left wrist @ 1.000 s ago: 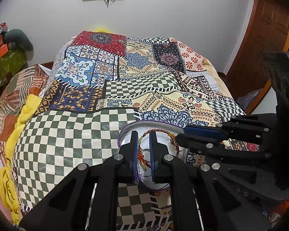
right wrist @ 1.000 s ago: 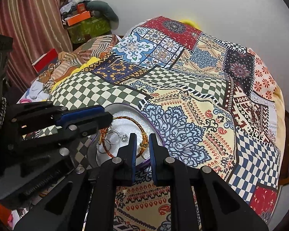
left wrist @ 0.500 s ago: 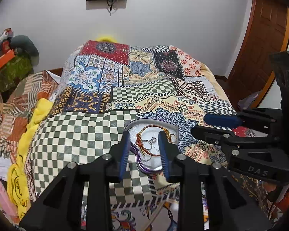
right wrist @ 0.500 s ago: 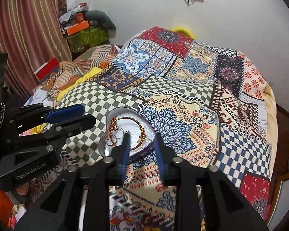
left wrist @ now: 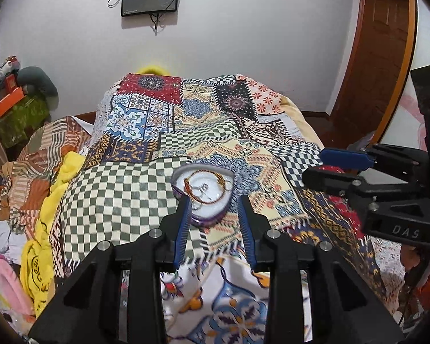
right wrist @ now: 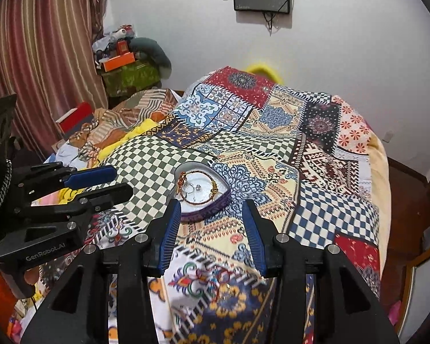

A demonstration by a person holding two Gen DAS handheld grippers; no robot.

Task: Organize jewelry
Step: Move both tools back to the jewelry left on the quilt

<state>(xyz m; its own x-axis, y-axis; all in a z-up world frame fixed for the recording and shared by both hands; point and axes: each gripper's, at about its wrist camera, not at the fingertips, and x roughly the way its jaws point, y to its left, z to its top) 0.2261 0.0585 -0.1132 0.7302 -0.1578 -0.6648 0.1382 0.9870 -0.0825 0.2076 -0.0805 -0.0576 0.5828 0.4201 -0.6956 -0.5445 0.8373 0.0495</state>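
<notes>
On the bed [left wrist: 123, 200], near its front edge and about midway across the patchwork cover, your heart-shaped tin [left wrist: 205, 193] lies open with an orange beaded bangle [left wrist: 207, 185] and small silver pieces inside. Your left tongs [left wrist: 215, 223] hang just short of the tin, partly spread with nothing between the blue pads, holding steady at that gap. Your right tongs [right wrist: 212, 229] hover on the tin's near side too, empty, and their jaws are opening. Each pair shows in the other's view, well apart, clear of the tin.
</notes>
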